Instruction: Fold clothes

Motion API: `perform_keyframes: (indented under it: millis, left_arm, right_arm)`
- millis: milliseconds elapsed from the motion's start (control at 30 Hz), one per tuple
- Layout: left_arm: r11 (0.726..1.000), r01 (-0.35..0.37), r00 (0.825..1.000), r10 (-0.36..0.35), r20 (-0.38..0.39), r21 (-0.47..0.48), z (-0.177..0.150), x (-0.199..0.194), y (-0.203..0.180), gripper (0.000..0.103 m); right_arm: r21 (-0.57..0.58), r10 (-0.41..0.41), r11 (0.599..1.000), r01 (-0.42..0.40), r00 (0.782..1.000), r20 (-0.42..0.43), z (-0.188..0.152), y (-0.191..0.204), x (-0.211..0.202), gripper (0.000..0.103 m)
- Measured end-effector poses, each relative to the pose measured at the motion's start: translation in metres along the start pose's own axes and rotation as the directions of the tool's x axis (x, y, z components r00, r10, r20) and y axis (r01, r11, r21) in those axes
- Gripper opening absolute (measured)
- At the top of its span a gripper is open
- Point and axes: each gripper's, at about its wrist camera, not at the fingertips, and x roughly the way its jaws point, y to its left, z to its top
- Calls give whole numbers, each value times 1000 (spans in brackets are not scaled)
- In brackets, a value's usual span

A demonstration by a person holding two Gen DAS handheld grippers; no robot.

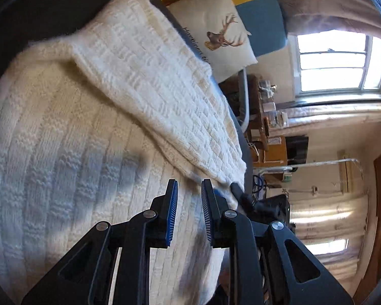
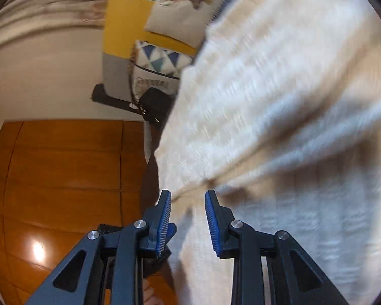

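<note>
A cream knitted sweater (image 1: 71, 137) lies spread on a dark surface, with one part (image 1: 149, 76) folded over the body. My left gripper (image 1: 189, 185) is open and empty just above the sweater, close to the folded part's lower corner. The tip of my right gripper shows beside it (image 1: 237, 190). In the right wrist view the sweater (image 2: 279, 117) fills the right side, blurred. My right gripper (image 2: 188, 195) is open and empty over the sweater's edge near a fold.
A deer-print cushion (image 1: 221, 33) and a yellow and blue cushion (image 1: 256, 5) lie beyond the sweater. A triangle-patterned cushion (image 2: 162, 58) and a black object (image 2: 155, 104) sit near the edge. The wooden floor (image 2: 63, 178) lies below. A window (image 1: 340, 63) and cluttered shelves (image 1: 266, 127) stand behind.
</note>
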Motion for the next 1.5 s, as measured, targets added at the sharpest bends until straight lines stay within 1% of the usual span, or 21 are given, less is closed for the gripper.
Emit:
perform_keyframes:
  millis: [67,133,200,233,267,333,367,400,467,533,600,667,767,833,900,1000,1067,1200,1267,1367,1500]
  left_arm:
    - [1000,-12,1000,12,7,-4,3,4,-3,21]
    - [1000,-8,1000,8,-4,-11,3,7,-2,21]
    - [1000,-14,1000,13,-10,-9,-4,4,-1,21]
    - [1000,-15,1000,14,-10,-6,-7,4,-1,21]
    - [1000,-15,1000,15,-12,-5,-9,5,-1,21]
    - [1000,-12,1000,12,-26,-19,-12,7,0,21]
    - [1000,0,1000,0,-31,-27,-13,8,0,21]
    - [1000,7,999,-8,-33,-29,-14,9,-2,21]
    - [1000,7,999,-8,-35,-23,-15,10,-6,21]
    - [999,20,999,-22,-28,-45,-13,11,-6,21]
    - [995,24,1000,-26,-13,-99,-8,13,-3,24]
    - [988,32,999,-32,2,-151,0,16,2,31]
    - [982,8,1000,-5,16,-189,7,18,7,32]
    - [976,5,1000,-2,11,-218,6,19,12,32]
    - [978,6,1000,-1,25,-211,2,15,12,32]
    - [982,-18,999,23,24,-188,0,18,9,32]
    - [980,-34,999,37,10,-197,0,24,7,32]
    - [974,-56,998,54,-17,-220,2,36,8,32]
    - [970,-78,997,78,-9,-229,4,41,7,32]
    - [973,-108,992,118,40,-202,9,40,-1,30]
    - [980,-89,988,110,108,-178,18,26,-9,26]
  right_arm:
    - [-14,-12,1000,12,1000,-1,-8,2,2,29]
    - [-23,-92,995,93,994,57,-9,1,-1,29]
    - [-12,-172,985,174,979,109,-7,-3,-5,29]
    - [12,-184,983,185,974,133,-4,-6,-6,28]
    - [31,-184,983,181,970,160,-1,-8,-7,27]
    - [-7,-199,979,203,963,180,4,0,-6,27]
    - [-29,-206,976,216,960,190,7,4,-5,23]
    - [-65,-178,979,195,962,207,8,12,-7,20]
    - [-113,-94,986,121,971,218,11,29,-14,19]
    - [-157,-78,981,115,972,223,12,44,-19,19]
    - [-168,-67,980,105,973,220,13,50,-24,19]
    - [-174,-69,979,109,973,220,11,52,-28,19]
    - [-169,-87,978,125,973,212,9,52,-32,19]
    - [-143,-57,986,82,984,172,10,50,-23,21]
    - [-116,-78,989,95,987,142,3,43,-24,31]
    - [-114,-236,961,252,962,138,-3,30,-22,32]
    - [-67,-299,948,310,945,135,-1,19,-17,32]
    - [36,-275,961,273,942,193,6,3,-17,32]
    - [-3,-280,957,288,931,233,11,6,-16,22]
    - [-114,-259,948,298,928,268,16,26,-14,14]
    - [-192,-260,928,319,925,277,20,42,-17,13]
